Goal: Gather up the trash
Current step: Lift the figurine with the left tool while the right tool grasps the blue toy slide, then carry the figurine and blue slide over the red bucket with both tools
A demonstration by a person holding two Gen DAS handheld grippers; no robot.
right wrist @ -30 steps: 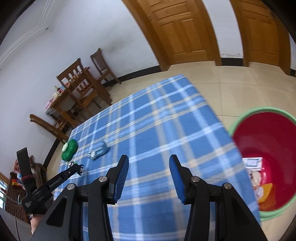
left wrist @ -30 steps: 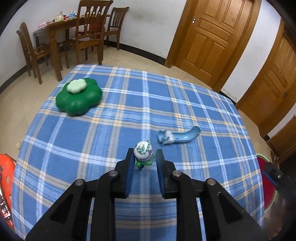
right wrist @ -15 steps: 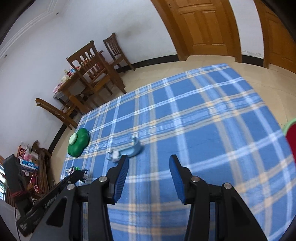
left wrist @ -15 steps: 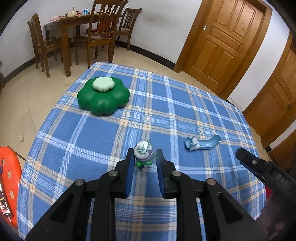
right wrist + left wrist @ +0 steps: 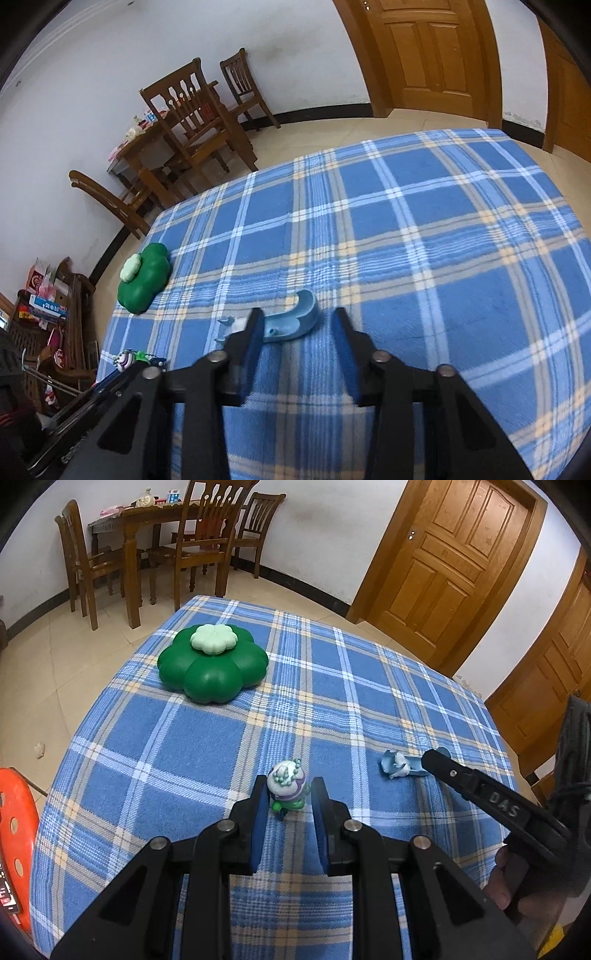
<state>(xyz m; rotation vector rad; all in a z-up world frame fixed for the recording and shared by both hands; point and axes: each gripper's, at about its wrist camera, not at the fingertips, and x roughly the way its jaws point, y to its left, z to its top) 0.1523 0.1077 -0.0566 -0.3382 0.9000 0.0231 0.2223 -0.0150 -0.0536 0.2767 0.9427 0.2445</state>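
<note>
My left gripper is shut on a small toy figure with a white head and green body, held above the blue plaid tablecloth. The figure also shows in the right wrist view. A light blue slide-shaped toy lies on the cloth, just ahead of and between the fingers of my open, empty right gripper. It shows in the left wrist view too, partly hidden by the right gripper's finger.
A green flower-shaped box with a pale lid sits at the table's far left, also in the right wrist view. Wooden chairs and a table stand beyond. An orange stool is at the left. Wooden doors line the wall.
My right gripper has swung left from the red bin over the table to the blue slide toy. My left gripper keeps its hold on the figure and has shifted its aim.
</note>
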